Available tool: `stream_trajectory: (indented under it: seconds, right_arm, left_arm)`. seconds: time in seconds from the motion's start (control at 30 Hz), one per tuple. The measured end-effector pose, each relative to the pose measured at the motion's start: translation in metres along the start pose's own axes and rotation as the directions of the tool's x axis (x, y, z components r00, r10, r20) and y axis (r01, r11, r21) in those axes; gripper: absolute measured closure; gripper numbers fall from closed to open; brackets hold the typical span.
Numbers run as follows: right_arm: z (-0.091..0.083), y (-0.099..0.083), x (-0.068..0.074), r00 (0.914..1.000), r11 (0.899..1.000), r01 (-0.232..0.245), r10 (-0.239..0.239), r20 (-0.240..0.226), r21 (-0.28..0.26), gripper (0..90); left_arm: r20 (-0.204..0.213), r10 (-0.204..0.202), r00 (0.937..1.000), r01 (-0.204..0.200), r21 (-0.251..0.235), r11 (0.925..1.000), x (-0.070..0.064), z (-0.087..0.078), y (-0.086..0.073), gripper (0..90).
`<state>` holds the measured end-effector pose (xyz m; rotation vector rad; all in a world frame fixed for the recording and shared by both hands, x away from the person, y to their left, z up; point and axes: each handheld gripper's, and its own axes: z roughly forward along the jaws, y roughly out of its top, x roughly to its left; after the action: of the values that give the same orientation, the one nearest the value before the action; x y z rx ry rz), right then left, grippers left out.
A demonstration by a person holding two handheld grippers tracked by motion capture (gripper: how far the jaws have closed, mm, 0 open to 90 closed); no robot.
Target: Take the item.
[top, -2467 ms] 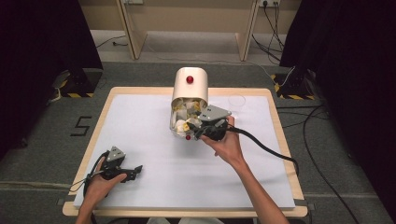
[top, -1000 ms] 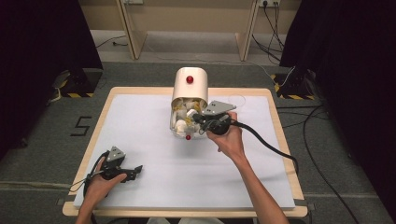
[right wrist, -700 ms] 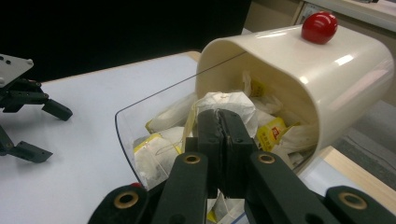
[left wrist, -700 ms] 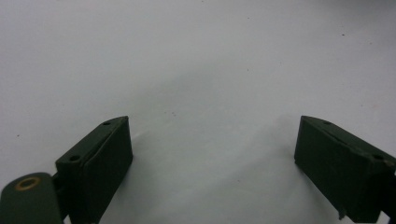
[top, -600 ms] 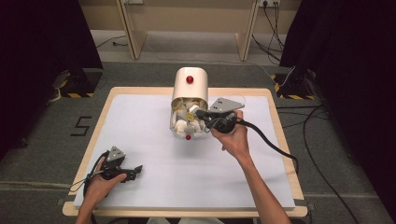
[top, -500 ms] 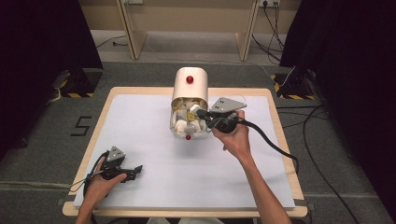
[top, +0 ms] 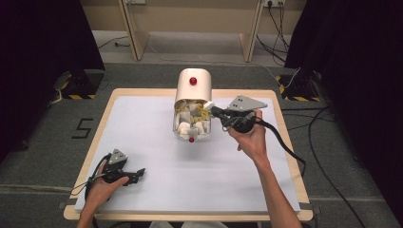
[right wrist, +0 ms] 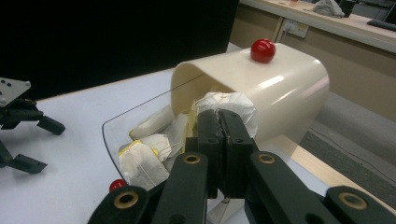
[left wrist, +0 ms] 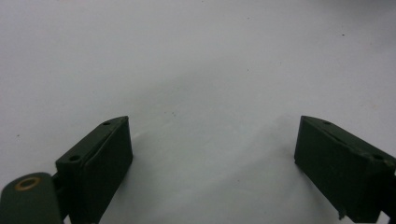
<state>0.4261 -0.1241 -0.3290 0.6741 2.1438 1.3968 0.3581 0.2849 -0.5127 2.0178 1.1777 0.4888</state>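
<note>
A cream dispenser box (top: 192, 88) with a red knob (top: 193, 80) lies at the table's far middle. Its clear front drawer (top: 190, 130) is pulled out and holds several white sachets (right wrist: 144, 140) with yellow tags. My right gripper (top: 210, 108) is at the drawer's right side, shut on one white sachet (right wrist: 229, 105) that it holds just above the drawer, against the box's mouth (right wrist: 187, 79). My left gripper (top: 139, 173) rests near the front left corner of the white mat, jaws wide apart (left wrist: 210, 135) with nothing between them.
The white mat (top: 142, 118) covers a wooden table (top: 280, 102). A black cable (top: 285, 147) trails from the right gripper over the table's right side. My left gripper (right wrist: 23, 126) appears far off in the right gripper view. Dark curtains and floor cables surround the table.
My right gripper has risen and moved back and right from the drawer's front, carrying a white sachet up with it. The left gripper has stayed still.
</note>
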Motion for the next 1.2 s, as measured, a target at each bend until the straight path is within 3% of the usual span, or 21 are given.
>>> stream_trajectory:
  seconds: [0.33, 0.5, 0.63, 1.0, 1.2]
  right_arm:
    - [-0.016, -0.01, -0.032, 0.9942, 0.998, -0.055, 0.056, 0.091, -0.014, 88.5]
    - [-0.018, -0.019, -0.049, 0.9857, 0.997, -0.074, 0.075, 0.151, -0.008, 88.5]
    - [-0.017, -0.033, -0.069, 0.9737, 0.994, -0.106, 0.102, 0.203, 0.009, 88.5]
    - [-0.012, -0.056, -0.098, 0.9528, 0.985, -0.171, 0.16, 0.258, 0.019, 88.5]
    - [-0.009, -0.065, -0.107, 0.9442, 0.981, -0.193, 0.181, 0.275, 0.018, 88.5]
  left_arm:
    - [0.0, 0.001, 1.0, -0.001, 0.0, 1.0, 0.0, 0.0, 0.0, 10.5]
    - [-0.001, 0.001, 1.0, -0.001, 0.001, 1.0, 0.0, 0.0, 0.0, 10.5]
    - [-0.002, 0.001, 1.0, -0.001, 0.001, 1.0, 0.0, 0.0, 0.0, 10.4]
    - [-0.002, 0.002, 1.0, -0.002, 0.002, 1.0, 0.0, 0.0, 0.0, 10.4]
    - [-0.002, 0.002, 1.0, -0.002, 0.001, 1.0, 0.0, 0.0, 0.0, 10.4]
